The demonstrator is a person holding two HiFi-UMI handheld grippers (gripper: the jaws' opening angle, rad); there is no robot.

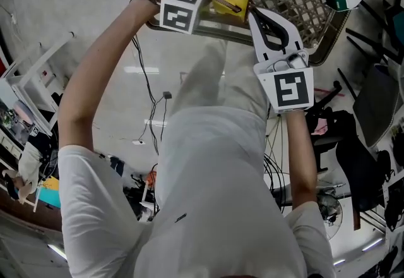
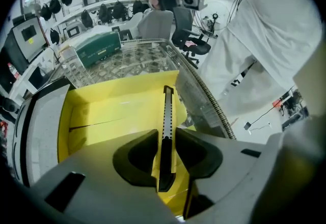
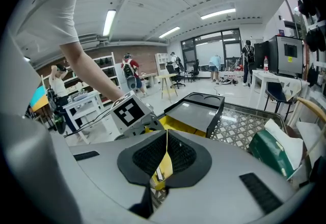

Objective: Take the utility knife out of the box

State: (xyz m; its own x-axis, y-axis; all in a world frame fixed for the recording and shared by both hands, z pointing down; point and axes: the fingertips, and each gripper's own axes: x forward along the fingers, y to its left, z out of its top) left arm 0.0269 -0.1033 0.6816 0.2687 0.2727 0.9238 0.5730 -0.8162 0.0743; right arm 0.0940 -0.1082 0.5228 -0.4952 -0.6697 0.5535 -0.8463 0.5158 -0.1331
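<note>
**Item 1, left claw [image 2: 166,139].** Your jaws are closed on the utility knife [image 2: 167,111], one pad pressing each flat side low on its body. You point steeply down into the box [image 2: 117,111]. That suits a thing standing on end, because you can lift it straight out along its own length.

**Item 2, right claw [image 3: 165,141].** This claw is clamped on a yellow flap [image 3: 164,164] of the same box, at its right side. It probably serves as an anchor, so that the light card does not rise with the knife.

**Item 3, utility knife.**
- Place: inside the box, near its right wall.
- Posture: nearly upright, its upper part reaching toward the far edge.
- Look: slim, narrow and dark, with a pale strip of small dots up the middle and a squared dark tip.
- Blade: you cannot tell whether it is extended.

**Item 4, box.** Yellow card, open at the top, with the inside otherwise bare as far as the views show. It rests in the near left part of a wire-mesh basket [image 2: 209,101].

**Item 5, basket.** It has a braided rim and a diamond lattice floor. A green carton [image 3: 272,151] lies at its far right, well apart from the box.
</note>
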